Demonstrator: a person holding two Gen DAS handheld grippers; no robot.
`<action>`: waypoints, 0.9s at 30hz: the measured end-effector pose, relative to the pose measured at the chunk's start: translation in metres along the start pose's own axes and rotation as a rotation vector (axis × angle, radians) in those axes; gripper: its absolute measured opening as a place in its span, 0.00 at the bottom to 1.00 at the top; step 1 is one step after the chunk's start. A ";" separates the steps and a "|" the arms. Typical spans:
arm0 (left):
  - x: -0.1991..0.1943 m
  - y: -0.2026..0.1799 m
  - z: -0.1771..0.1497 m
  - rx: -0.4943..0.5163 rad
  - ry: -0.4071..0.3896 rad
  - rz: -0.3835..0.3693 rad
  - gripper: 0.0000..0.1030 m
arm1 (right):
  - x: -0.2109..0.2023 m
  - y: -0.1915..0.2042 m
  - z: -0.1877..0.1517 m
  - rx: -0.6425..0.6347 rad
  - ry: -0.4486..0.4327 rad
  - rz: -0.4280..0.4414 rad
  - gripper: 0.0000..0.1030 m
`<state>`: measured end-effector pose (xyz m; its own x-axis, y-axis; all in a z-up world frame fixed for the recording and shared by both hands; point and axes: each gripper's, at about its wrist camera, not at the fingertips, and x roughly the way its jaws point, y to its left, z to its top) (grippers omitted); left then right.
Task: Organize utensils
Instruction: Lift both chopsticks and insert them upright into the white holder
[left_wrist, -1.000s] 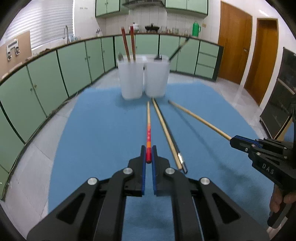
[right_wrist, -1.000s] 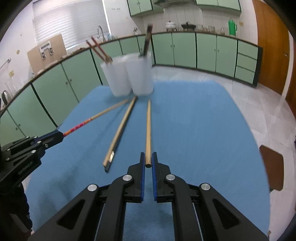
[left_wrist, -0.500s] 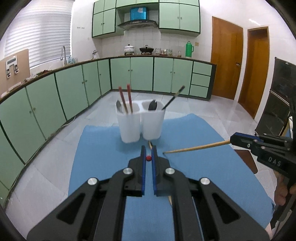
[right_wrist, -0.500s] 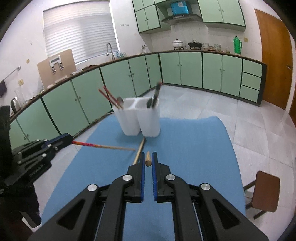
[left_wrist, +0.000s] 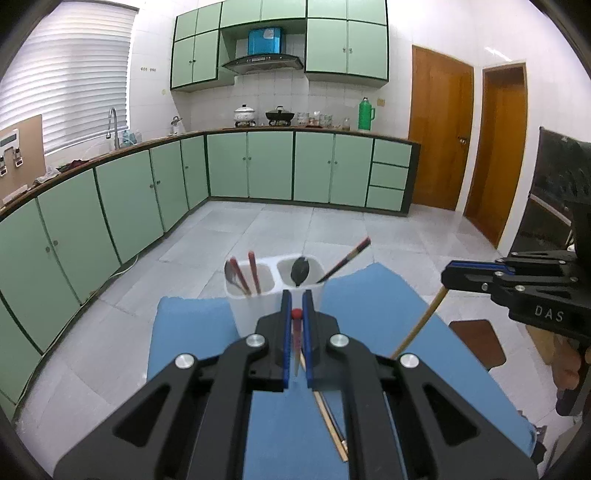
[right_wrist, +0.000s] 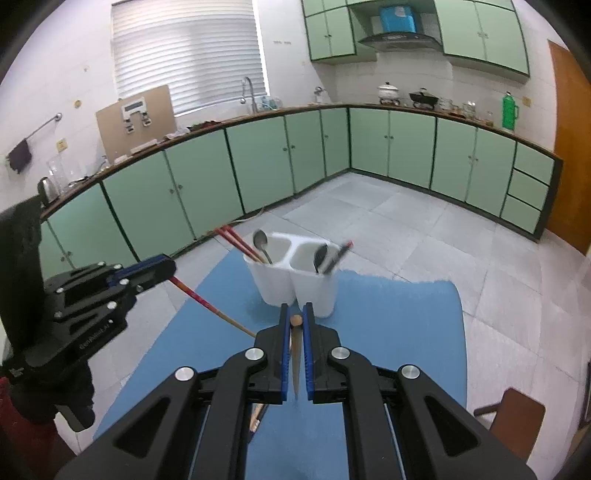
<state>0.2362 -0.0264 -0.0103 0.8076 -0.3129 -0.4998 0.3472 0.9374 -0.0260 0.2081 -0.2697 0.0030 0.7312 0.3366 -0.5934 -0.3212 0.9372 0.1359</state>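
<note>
A white two-cup utensil holder (left_wrist: 275, 291) (right_wrist: 295, 280) stands at the far end of the blue mat (left_wrist: 184, 332) (right_wrist: 399, 325). Its left cup holds two red chopsticks and a spoon, its right cup a spoon and a dark chopstick. My left gripper (left_wrist: 296, 314) is shut on a red-ended chopstick (right_wrist: 201, 301), lifted and hanging down. My right gripper (right_wrist: 295, 320) is shut on a plain wooden chopstick (left_wrist: 419, 325), also lifted. Each gripper shows in the other's view, left gripper (right_wrist: 162, 267), right gripper (left_wrist: 448, 275).
A pair of chopsticks (left_wrist: 330, 424) lies on the mat below the grippers. A brown stool (left_wrist: 476, 343) (right_wrist: 513, 421) stands right of the table. Green kitchen cabinets line the far walls.
Both grippers have lifted their chopsticks off the mat and tipped upward, so each chopstick now hangs tip-down. The holder has come lower in both views.
</note>
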 end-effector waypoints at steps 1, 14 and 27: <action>-0.001 0.004 0.004 0.000 -0.005 -0.006 0.04 | -0.002 0.000 0.006 -0.005 -0.006 0.007 0.06; -0.028 0.003 0.086 0.036 -0.176 -0.031 0.04 | -0.028 0.008 0.117 -0.066 -0.197 0.017 0.06; 0.041 0.013 0.114 0.046 -0.179 0.066 0.04 | 0.055 -0.014 0.150 -0.012 -0.211 -0.029 0.06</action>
<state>0.3278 -0.0443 0.0674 0.8999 -0.2767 -0.3371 0.3086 0.9502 0.0439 0.3433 -0.2510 0.0878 0.8494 0.3228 -0.4175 -0.3048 0.9459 0.1112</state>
